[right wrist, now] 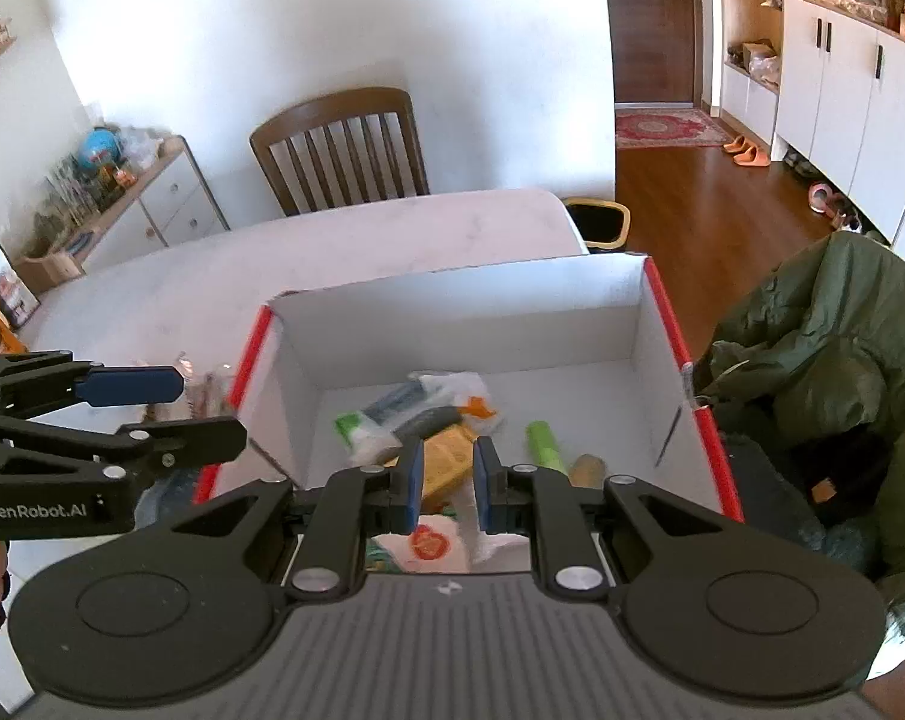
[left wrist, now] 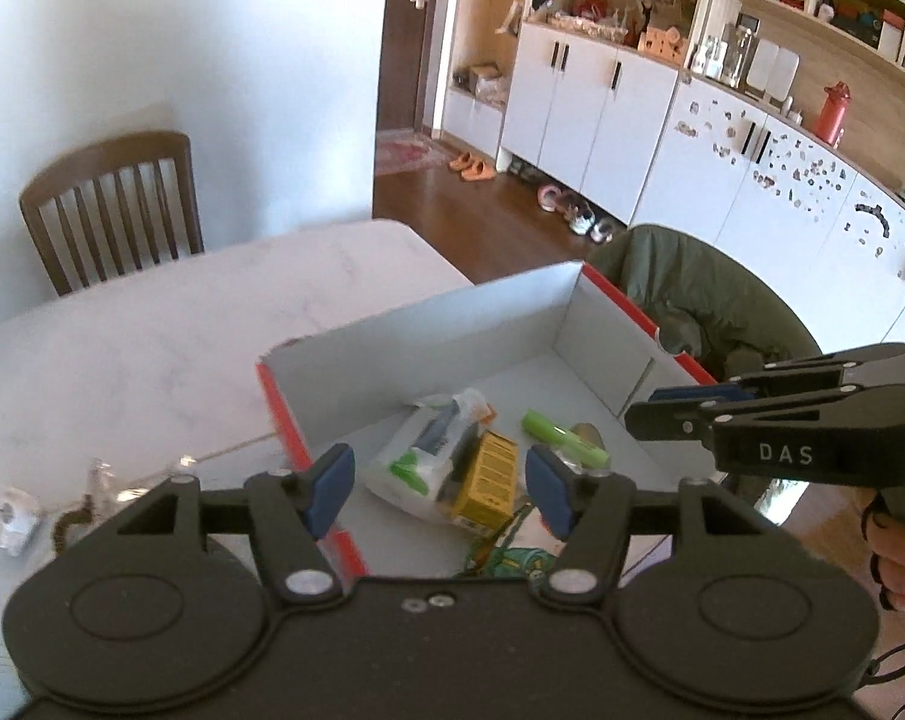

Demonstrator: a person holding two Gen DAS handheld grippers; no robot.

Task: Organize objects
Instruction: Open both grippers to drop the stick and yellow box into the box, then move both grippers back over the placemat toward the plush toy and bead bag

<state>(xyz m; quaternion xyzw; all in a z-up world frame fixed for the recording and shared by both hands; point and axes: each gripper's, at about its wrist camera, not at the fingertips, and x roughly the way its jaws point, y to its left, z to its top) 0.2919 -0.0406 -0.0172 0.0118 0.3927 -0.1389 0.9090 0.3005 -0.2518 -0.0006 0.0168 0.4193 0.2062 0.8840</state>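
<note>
A pale marble table [right wrist: 344, 252] is carrying an open cardboard box [right wrist: 464, 324] with white inner walls and red edges, sitting toward the table's right edge. A wooden chair [right wrist: 338, 147] is standing at the far edge of the table, and a green jacket [right wrist: 824, 336] is lying bunched just beside the box's right wall.

The left gripper [left wrist: 437, 483] is hovering over the box's near left corner with its jaws spread wide and nothing between them. The right gripper [right wrist: 446, 483] is hanging over the near edge of the box, its blue pads [right wrist: 413, 489] standing a narrow gap apart, gripping nothing.

On the box floor a white plastic packet [left wrist: 422, 450] is lying against a yellow carton [left wrist: 488, 483], with a green marker [left wrist: 563, 435] just beside them. Small clear wrappers [left wrist: 101, 489] are lying on the table beside the box's left wall.
</note>
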